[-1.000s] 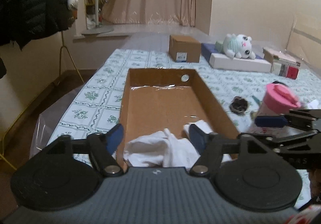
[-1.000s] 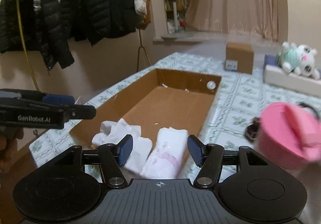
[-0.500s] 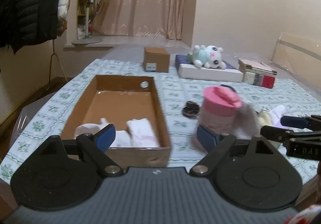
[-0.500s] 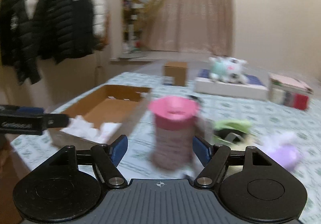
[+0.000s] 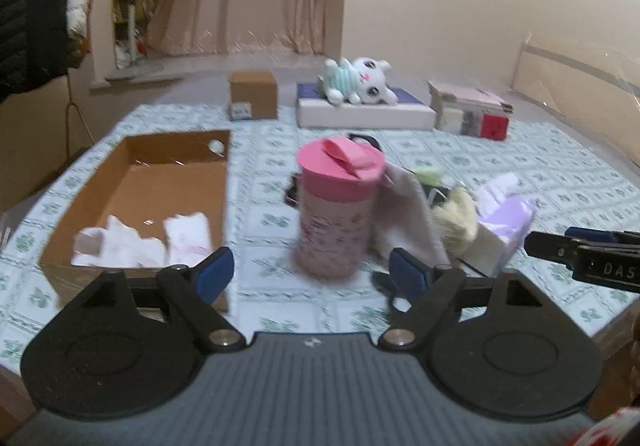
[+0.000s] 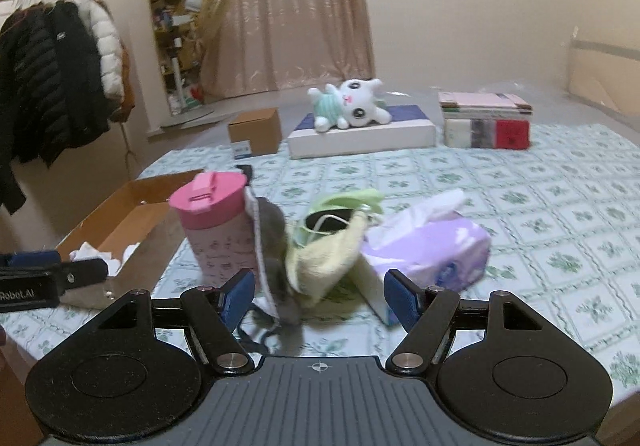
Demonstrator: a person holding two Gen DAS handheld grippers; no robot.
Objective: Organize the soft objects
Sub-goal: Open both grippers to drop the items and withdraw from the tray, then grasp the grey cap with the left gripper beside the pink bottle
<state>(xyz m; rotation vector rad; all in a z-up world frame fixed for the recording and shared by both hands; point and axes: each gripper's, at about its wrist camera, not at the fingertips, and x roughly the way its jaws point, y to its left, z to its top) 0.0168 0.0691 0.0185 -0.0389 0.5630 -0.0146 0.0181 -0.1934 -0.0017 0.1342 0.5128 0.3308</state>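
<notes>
Left gripper (image 5: pixel 310 272): jaws closing, nothing between pads, pink-lidded cup (image 5: pixel 337 206) ahead. Right gripper (image 6: pixel 318 294): jaws apart, empty, above grey cloth (image 6: pixel 276 266) and yellow cloth (image 6: pixel 324 258) beside purple tissue pack (image 6: pixel 432 250). White socks (image 5: pixel 144 244) inside cardboard box (image 5: pixel 132 182). Plush toy (image 6: pixel 352 104) at far edge.

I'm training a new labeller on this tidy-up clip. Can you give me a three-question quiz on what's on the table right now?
1. True or false: the cardboard tray already holds white cloths.
2. What colour is the lid of the cup?
3. Which lies between the cup and the tissue pack? A) plush toy B) yellow cloth C) small box

Key: 1 true; 2 pink; 3 B
</notes>
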